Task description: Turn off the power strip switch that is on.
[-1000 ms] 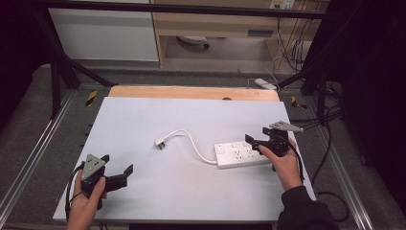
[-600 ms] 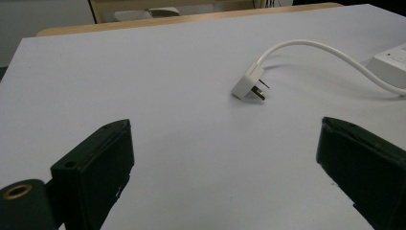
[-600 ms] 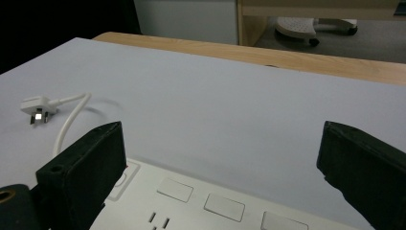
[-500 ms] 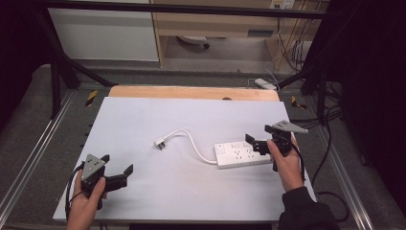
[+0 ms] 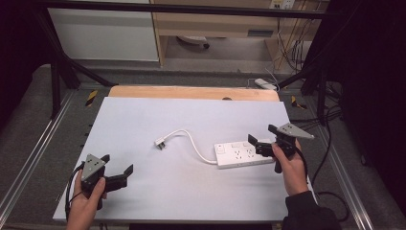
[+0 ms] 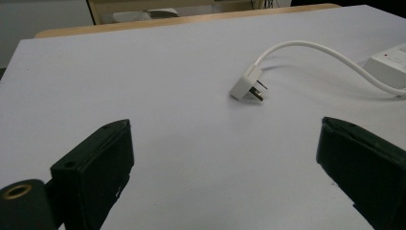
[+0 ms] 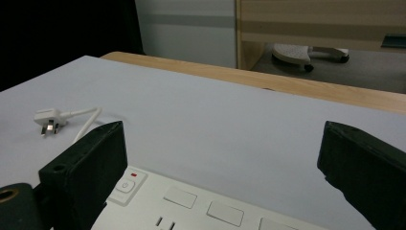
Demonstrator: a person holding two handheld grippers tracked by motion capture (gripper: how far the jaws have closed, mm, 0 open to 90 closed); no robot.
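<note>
Power strip (image 7: 201, 206) cut off below, right claw (image 7: 220, 158) spread above it

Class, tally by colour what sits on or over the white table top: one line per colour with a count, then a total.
White: 1, the power strip with its cord and plug
Black: 2, the left gripper and the right gripper, both open
Total: 3

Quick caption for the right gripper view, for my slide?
Open right tongs poised over the white power strip, its plug lying beyond.
</note>
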